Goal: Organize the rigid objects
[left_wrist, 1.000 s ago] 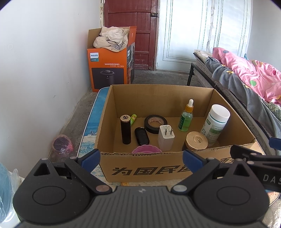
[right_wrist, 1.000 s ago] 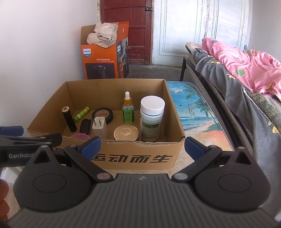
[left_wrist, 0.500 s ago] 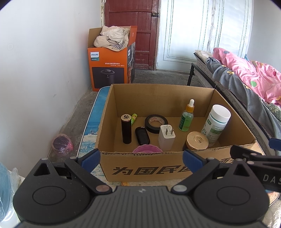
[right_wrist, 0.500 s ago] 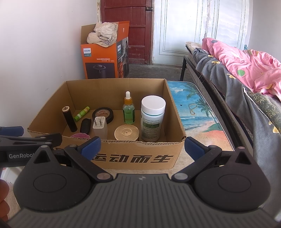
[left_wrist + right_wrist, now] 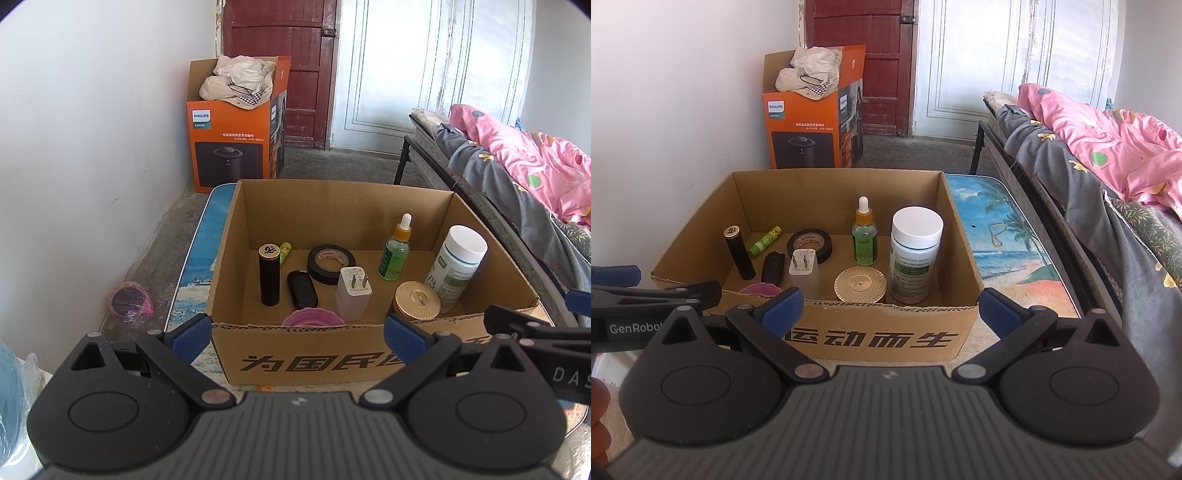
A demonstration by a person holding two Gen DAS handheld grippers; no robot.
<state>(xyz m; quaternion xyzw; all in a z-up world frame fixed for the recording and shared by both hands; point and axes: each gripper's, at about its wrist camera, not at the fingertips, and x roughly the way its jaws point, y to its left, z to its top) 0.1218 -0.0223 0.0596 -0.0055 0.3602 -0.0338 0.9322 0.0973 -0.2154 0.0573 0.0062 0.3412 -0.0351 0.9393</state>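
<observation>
With both the left hand-held gripper (image 5: 297,328) and right hand-held gripper (image 5: 890,306) wide and empty before the cardboard box (image 5: 332,363), clear its near wall, then descend straight onto one upright item.

Cardboard box (image 5: 332,206): open top, entry unobstructed. Floor crowded at front and centre; bare cardboard at back wall and far right corner. Tallest obstacle: white-capped bottle (image 5: 458,269), upright at right.
</observation>
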